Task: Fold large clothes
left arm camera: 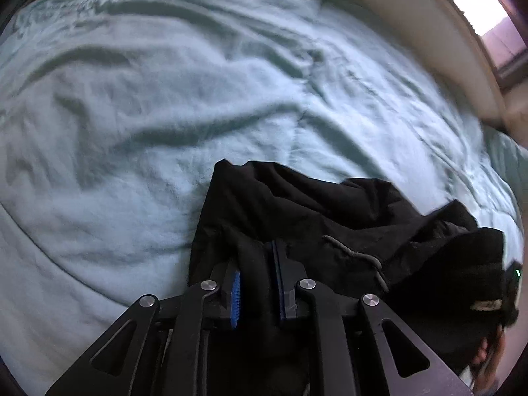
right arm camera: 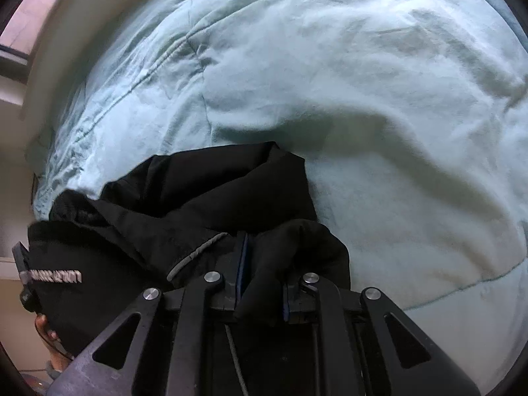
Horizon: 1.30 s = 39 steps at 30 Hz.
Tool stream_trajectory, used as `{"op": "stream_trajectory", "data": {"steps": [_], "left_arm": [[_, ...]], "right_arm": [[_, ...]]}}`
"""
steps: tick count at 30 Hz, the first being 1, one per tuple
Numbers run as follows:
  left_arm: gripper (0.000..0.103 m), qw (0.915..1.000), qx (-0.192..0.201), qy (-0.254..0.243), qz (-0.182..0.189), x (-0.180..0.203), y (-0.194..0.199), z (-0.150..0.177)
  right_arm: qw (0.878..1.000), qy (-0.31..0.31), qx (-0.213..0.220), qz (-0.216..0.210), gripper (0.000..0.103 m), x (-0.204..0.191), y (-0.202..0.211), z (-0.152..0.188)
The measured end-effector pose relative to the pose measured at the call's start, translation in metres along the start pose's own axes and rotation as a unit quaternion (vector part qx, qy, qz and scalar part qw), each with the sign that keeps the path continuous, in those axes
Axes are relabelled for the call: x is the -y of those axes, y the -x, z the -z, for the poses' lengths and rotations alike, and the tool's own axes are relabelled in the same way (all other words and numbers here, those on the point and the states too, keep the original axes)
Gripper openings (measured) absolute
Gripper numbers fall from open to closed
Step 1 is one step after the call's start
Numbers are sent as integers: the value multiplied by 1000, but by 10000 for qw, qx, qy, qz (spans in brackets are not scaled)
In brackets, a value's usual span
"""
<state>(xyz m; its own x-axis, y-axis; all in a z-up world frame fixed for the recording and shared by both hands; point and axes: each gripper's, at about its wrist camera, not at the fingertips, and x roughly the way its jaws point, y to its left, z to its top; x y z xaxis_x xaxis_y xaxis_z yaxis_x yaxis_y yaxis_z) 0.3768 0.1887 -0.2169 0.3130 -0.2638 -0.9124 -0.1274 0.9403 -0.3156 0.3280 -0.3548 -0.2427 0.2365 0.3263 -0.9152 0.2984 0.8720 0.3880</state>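
Observation:
A black garment [left arm camera: 297, 204] lies bunched on a pale green bedspread [left arm camera: 165, 99], with a grey drawcord [left arm camera: 356, 254] showing on it. My left gripper [left arm camera: 255, 254] is shut on a fold of this cloth, which fills the gap between the blue pads. In the right wrist view the same black garment [right arm camera: 198, 191] spreads to the left, with a white lettered label [right arm camera: 56, 276]. My right gripper [right arm camera: 264, 264] is shut on another fold, which drapes over the right finger. Both grippers point steeply down at the bed.
The bedspread [right arm camera: 396, 99] is wrinkled and stretches wide beyond the garment. A cream bed edge [left arm camera: 412, 16] and a bright window [left arm camera: 478, 3] lie at the far side. A person's hand [right arm camera: 43, 326] shows at the lower left, beside the garment.

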Motion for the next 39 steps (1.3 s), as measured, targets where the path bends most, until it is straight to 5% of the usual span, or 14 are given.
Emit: {"op": "stream_trajectory", "data": {"steps": [5, 9, 13, 17, 25, 33, 34, 35, 37, 39], "left_arm": [[28, 9968, 153, -260, 736, -10, 62, 8], [67, 9888, 127, -216, 1470, -26, 116, 27], [80, 9837, 507, -341, 1692, -22, 149, 34], [80, 9902, 516, -361, 1243, -18, 129, 18], [80, 9962, -43, -568, 657, -17, 39, -17], [80, 9927, -392, -319, 1094, -32, -4, -39], [79, 9926, -376, -313, 1115, -30, -6, -39], [74, 9933, -223, -350, 1075, -26, -5, -39], [28, 9946, -10, -645, 812, -14, 3, -35], [20, 9953, 223, -826, 451, -6, 11, -28]], "right_arm": [[9994, 137, 158, -273, 28, -5, 50, 8], [9974, 219, 351, -588, 49, -8, 90, 22], [9943, 99, 744, -763, 65, -6, 127, 39], [9936, 535, 953, -274, 69, -12, 124, 35], [9819, 1678, 816, 324, 69, -14, 54, -2], [9887, 1417, 256, -413, 69, 4, -1, -35], [9887, 1416, 325, -368, 59, 2, -1, -34], [9874, 1497, 428, -287, 51, -3, 2, -31], [9814, 1766, 750, 103, 38, -15, 15, -20], [9734, 2033, 999, 339, 27, -25, 27, -8]]}}
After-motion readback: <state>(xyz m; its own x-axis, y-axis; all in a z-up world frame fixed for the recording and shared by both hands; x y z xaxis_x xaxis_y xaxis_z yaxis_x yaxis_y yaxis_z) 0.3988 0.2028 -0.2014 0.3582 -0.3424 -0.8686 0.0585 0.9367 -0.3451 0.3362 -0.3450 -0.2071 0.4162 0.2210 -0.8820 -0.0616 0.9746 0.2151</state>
